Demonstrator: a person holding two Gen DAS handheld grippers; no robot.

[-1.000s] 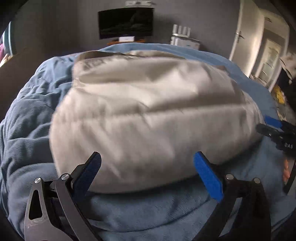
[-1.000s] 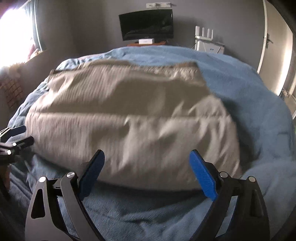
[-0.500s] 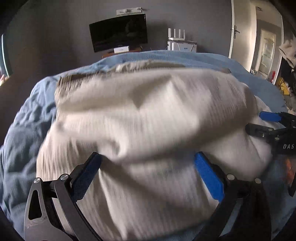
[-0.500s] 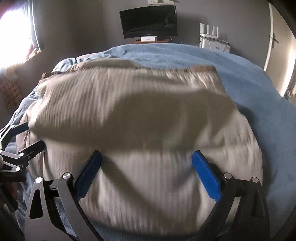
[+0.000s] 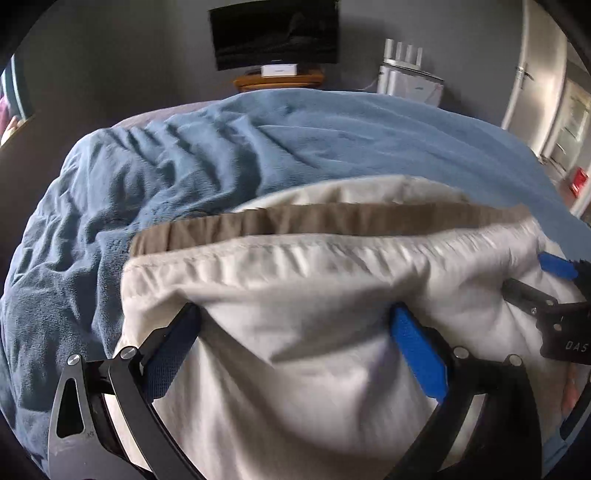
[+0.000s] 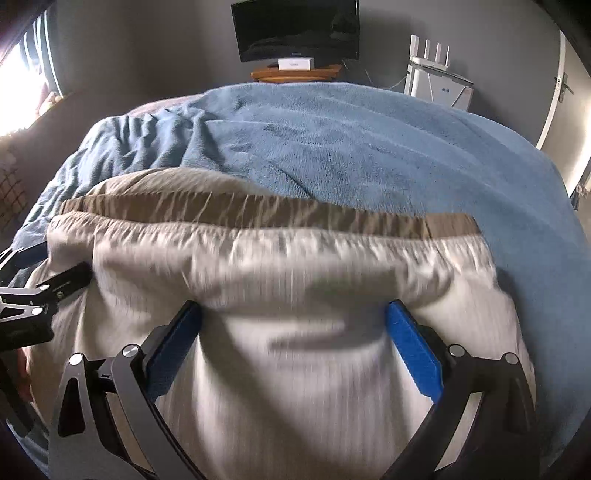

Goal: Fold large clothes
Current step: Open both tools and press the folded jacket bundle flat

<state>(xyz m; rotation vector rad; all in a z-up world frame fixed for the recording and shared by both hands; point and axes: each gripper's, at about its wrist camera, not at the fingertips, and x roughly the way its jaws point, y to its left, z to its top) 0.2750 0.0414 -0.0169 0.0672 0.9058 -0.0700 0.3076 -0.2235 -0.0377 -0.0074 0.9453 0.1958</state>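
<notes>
A large cream garment (image 5: 314, 332) with a brown band (image 5: 332, 218) along its far edge lies on the blue blanket (image 5: 295, 147) of the bed. It also fills the near half of the right wrist view (image 6: 295, 314). My left gripper (image 5: 295, 325) is open, its blue pads wide apart with the cloth spread between and over them. My right gripper (image 6: 293, 325) is open the same way over the cloth. Each gripper shows at the edge of the other's view. The cloth under the jaws is blurred.
The blue blanket (image 6: 351, 147) covers the bed beyond the garment, rumpled at the far left. A dark TV (image 6: 295, 27) on a wooden shelf and a white router (image 6: 432, 74) stand against the grey back wall. A door (image 5: 535, 74) is at the right.
The garment has slid toward me and now covers only the near part of the bed. Much more blue blanket shows beyond it. Both grippers stay open over the cloth.
</notes>
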